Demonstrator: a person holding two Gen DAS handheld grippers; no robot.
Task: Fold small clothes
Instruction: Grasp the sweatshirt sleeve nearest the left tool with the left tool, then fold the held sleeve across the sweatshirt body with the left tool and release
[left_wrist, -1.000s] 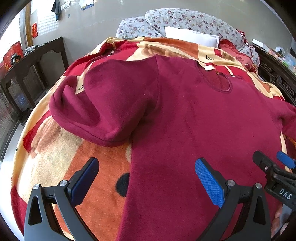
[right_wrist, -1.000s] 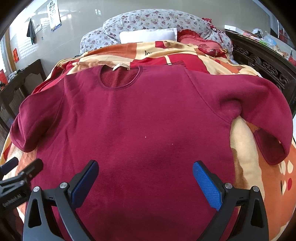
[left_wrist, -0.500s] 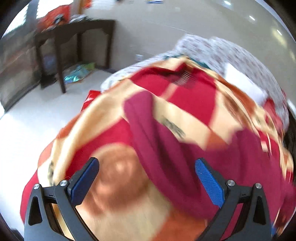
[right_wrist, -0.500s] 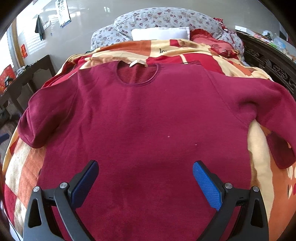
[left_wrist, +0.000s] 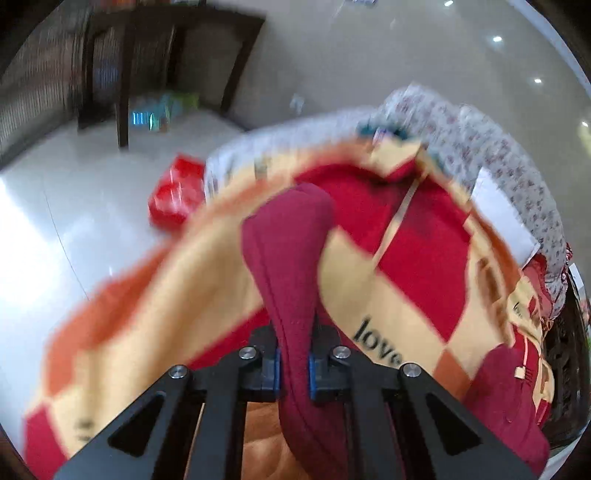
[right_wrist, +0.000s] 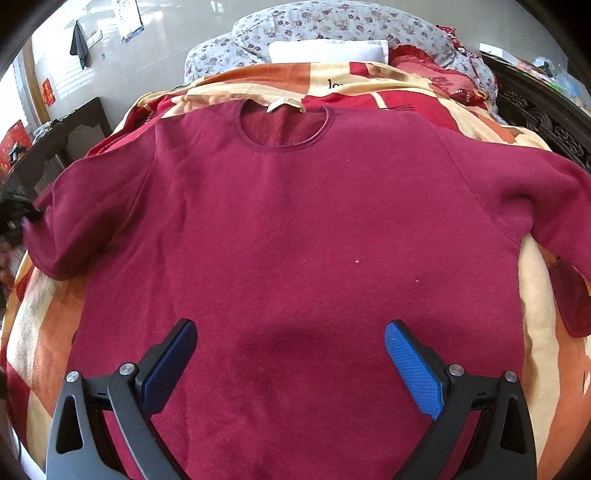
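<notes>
A dark red long-sleeved top (right_wrist: 295, 229) lies flat, front up, on a red, orange and cream blanket (right_wrist: 532, 317) on a bed. My right gripper (right_wrist: 291, 354) is open and empty, hovering over the lower middle of the top. My left gripper (left_wrist: 294, 363) is shut on the top's left sleeve (left_wrist: 291, 266), whose cuff end stands up in front of the jaws. In the right wrist view that sleeve (right_wrist: 77, 221) sits at the far left, with the left gripper dark at the edge (right_wrist: 18, 218).
Floral pillows (right_wrist: 332, 26) and a white pillow (right_wrist: 328, 51) lie at the head of the bed. A dark carved bed frame (right_wrist: 543, 114) runs along the right. A dark wooden table (left_wrist: 147, 55) and a red bag (left_wrist: 177, 192) stand on the shiny floor at left.
My left gripper swung left to the sleeve and closed on it; it was open before. My right gripper shifted slightly and stays open over the top.
</notes>
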